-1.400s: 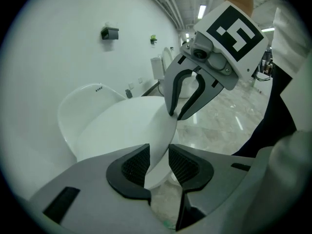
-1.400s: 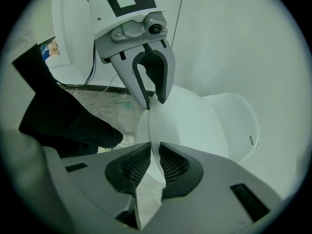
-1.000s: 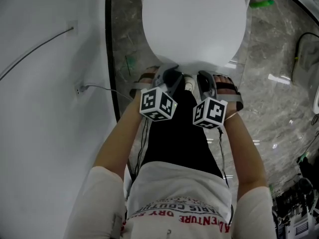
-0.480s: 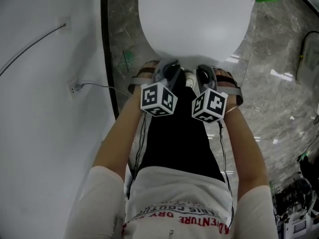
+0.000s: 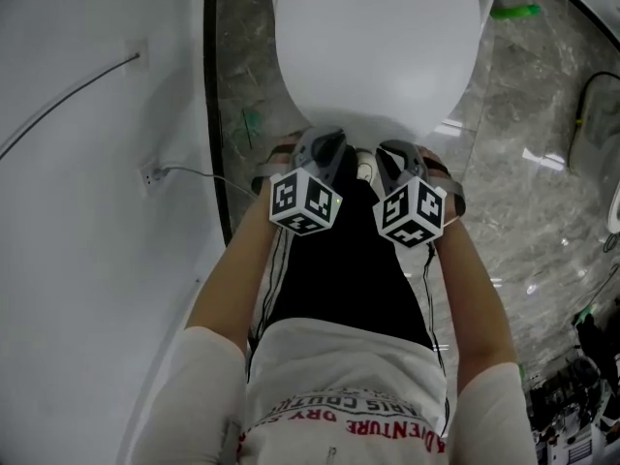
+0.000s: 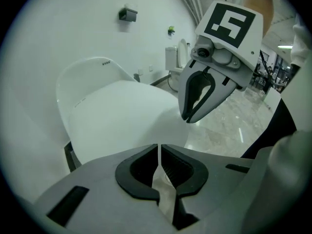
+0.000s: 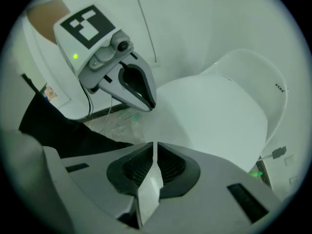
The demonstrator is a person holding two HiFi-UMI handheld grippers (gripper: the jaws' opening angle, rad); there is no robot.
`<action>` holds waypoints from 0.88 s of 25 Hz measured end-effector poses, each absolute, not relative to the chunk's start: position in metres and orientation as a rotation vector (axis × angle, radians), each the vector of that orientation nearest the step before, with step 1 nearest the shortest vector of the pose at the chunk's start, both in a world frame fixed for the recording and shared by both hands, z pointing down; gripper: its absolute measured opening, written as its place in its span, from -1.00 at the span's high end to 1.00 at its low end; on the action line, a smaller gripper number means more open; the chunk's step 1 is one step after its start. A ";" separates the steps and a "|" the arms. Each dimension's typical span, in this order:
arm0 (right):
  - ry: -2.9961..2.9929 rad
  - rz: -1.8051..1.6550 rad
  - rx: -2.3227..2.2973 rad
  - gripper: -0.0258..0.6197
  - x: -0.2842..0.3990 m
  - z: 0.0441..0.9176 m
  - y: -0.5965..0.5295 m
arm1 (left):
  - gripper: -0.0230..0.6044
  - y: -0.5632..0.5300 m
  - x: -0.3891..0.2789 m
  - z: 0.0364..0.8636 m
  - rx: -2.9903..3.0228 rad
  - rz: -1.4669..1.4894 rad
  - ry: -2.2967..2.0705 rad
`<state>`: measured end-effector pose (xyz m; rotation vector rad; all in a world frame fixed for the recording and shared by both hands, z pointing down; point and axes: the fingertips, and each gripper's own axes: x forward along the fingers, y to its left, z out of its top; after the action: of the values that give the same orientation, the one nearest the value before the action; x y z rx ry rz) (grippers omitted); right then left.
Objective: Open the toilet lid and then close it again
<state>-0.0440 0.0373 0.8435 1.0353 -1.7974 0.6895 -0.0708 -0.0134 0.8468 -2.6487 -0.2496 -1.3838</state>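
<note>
White toilet lid down, left tool just closing empty, right tool together, green object beyond

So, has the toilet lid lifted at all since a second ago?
No. In the head view the toilet lid still lies down, its rim just as near the green thing on the floor as before.

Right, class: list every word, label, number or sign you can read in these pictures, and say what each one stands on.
"ADVENTURE": red print, upside down in the head view, on the person's white shirt; the lines above it are too cut off to read.
Small dark marks on the toilet: too small to read.
Left marker cube, right marker cube: black-and-white squares, no words.
</note>
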 end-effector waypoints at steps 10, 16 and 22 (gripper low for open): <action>-1.759 0.533 1.391 0.88 0.023 0.670 -0.036 | 0.90 -0.083 -0.009 0.674 -2.735 -1.082 -0.088; -1.707 0.393 1.563 0.88 0.062 0.552 -0.076 | 0.90 -0.118 0.028 0.555 -2.812 -0.861 -0.013; -1.655 0.273 1.681 0.88 0.076 0.453 -0.106 | 0.90 -0.152 0.045 0.443 -2.801 -0.642 0.053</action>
<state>0.0756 -0.1062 0.4528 1.6807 -1.6549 0.2733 0.0449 -0.1517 0.4435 -2.8012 0.0534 -0.6419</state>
